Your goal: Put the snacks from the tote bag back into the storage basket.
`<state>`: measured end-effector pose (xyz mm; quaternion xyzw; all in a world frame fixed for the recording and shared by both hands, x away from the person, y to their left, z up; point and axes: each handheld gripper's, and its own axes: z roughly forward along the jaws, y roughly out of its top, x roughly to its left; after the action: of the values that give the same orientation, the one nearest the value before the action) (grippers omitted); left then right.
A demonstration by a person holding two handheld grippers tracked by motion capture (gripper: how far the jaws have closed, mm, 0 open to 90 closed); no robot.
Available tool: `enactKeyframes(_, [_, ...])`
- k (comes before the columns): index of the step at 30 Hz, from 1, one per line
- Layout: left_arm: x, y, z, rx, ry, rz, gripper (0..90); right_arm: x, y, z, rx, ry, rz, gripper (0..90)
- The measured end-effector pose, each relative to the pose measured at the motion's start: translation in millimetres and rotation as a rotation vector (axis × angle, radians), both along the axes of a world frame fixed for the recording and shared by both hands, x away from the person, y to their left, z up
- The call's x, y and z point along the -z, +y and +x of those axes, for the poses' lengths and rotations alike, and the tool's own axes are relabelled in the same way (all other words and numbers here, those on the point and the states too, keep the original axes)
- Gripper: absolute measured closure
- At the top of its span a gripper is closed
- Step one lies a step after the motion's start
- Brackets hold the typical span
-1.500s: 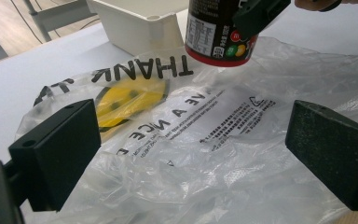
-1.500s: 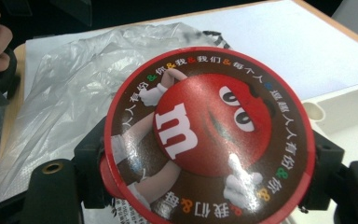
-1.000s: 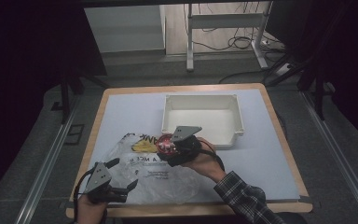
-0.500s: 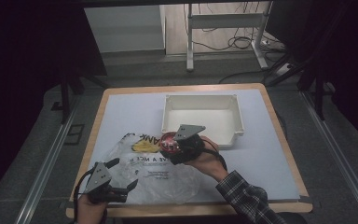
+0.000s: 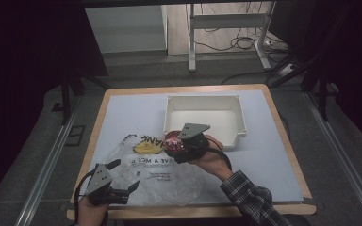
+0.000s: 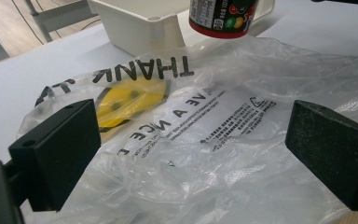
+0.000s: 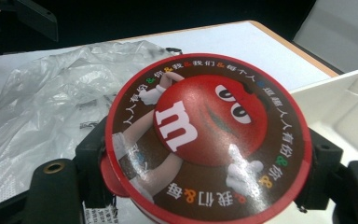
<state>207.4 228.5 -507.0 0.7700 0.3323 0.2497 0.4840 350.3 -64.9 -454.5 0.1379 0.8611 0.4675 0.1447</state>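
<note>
M&M's tub [image 7: 209, 140], red and round, was clamped in the right gripper [image 5: 185, 143] above the desk [image 5: 122, 113], between the white tray [image 5: 238, 123] and the clear plastic bag [image 5: 160, 174]. At the desk's near edge, the left gripper [image 5: 122, 188] stood released, its pads [image 6: 60, 154] spread over the bag.

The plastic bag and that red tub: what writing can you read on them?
"THANK" and "A NICE": black print on the plastic bag, by a yellow smiley.
"m": white letter on the candy tub's lid, which the right gripper holds.
Chinese characters ring the lid.
The bag's fine print and the tub's side label are too small to read.
</note>
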Motion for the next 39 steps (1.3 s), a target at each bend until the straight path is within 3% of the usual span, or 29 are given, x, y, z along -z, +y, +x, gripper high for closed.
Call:
enactKeyframes(26, [-0.2, 0.3, -0.3, 0.002, -0.002, -0.003, 3.4, -9.2, -17.1, 19.9, 0.067, -0.019, 0.025, 25.6])
enactKeyframes(39, [-1.3, 2.0, -0.9, -0.004, -0.008, -0.007, 3.7, -12.9, -16.5, 28.8, 0.086, -0.046, 0.036, 25.7])
